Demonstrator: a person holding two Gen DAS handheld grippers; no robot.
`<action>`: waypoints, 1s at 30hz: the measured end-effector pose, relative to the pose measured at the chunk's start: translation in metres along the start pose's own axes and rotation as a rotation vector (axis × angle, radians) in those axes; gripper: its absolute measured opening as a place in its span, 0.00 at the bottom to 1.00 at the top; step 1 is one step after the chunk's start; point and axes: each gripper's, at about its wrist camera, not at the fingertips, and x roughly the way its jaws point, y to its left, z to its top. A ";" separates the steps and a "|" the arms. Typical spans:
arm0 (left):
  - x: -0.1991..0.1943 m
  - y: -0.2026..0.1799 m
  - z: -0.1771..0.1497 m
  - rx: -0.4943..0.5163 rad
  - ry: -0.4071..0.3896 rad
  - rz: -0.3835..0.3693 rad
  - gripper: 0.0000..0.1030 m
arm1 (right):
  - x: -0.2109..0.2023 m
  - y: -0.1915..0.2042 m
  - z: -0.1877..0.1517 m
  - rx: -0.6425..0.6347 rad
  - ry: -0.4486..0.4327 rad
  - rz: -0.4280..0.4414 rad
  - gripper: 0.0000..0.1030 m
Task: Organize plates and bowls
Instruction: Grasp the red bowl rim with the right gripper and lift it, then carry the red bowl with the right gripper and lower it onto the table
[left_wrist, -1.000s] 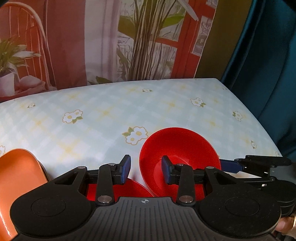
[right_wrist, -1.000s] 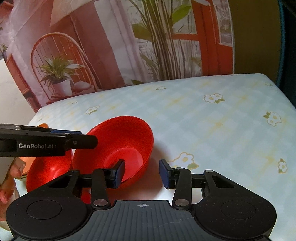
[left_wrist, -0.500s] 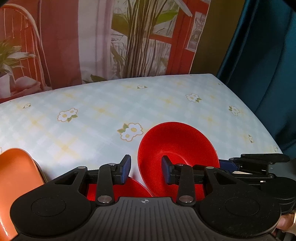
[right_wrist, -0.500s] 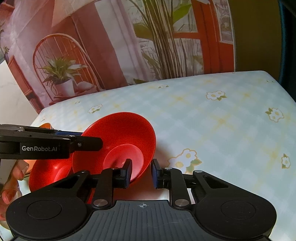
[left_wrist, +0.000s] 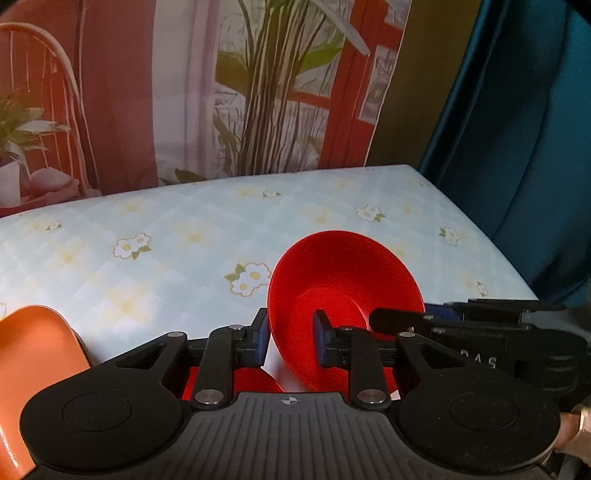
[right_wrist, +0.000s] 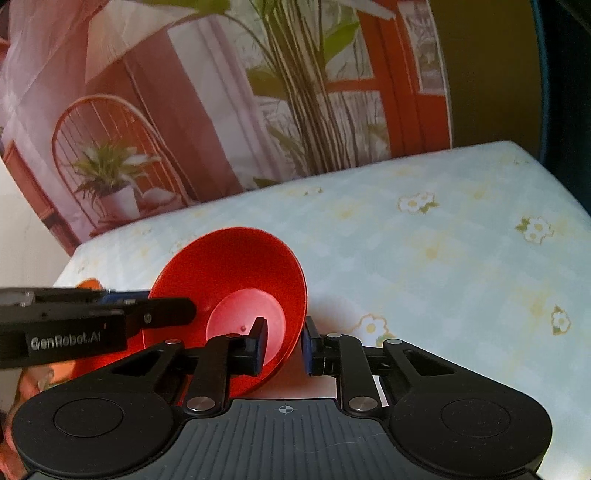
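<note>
Two grippers meet on one dish. The right gripper pinches the near wall of a glossy red plastic bowl, one blue pad inside against the pale flat bottom and the other outside on the underside, with the rim between them. The left gripper is closing across the opposite side of that same bowl, its pads straddling the rim on the left; whether both pads already press on the wall I cannot tell for certain, though they look to be on it.

The bowl stands tipped up on its edge, mouth turned toward the cameras, and appears lifted off the pale blue floral tablecloth rather than resting flat. Its shape is a wide flaring cone with a small round base, smooth and shiny, thin-walled, so it probably slips easily under a light pinch.

Just below the left gripper's fingers a second red bowl shows only as a sliver, lying low on the cloth. An orange glossy plate sits at the left edge of the left wrist view.

As a judgement, the sorting is at an early stage: nothing visible is stacked yet, and the tipped bowl most likely goes into the second red one, with the orange plate left to place.
</note>
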 end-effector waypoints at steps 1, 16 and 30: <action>-0.003 0.000 0.000 -0.002 -0.007 0.000 0.25 | -0.002 0.001 0.003 -0.001 -0.007 0.001 0.18; -0.050 0.007 -0.003 -0.022 -0.100 0.004 0.25 | -0.027 0.038 0.023 -0.055 -0.057 0.005 0.18; -0.082 0.030 -0.018 -0.079 -0.135 0.032 0.25 | -0.028 0.083 0.021 -0.123 -0.043 0.027 0.18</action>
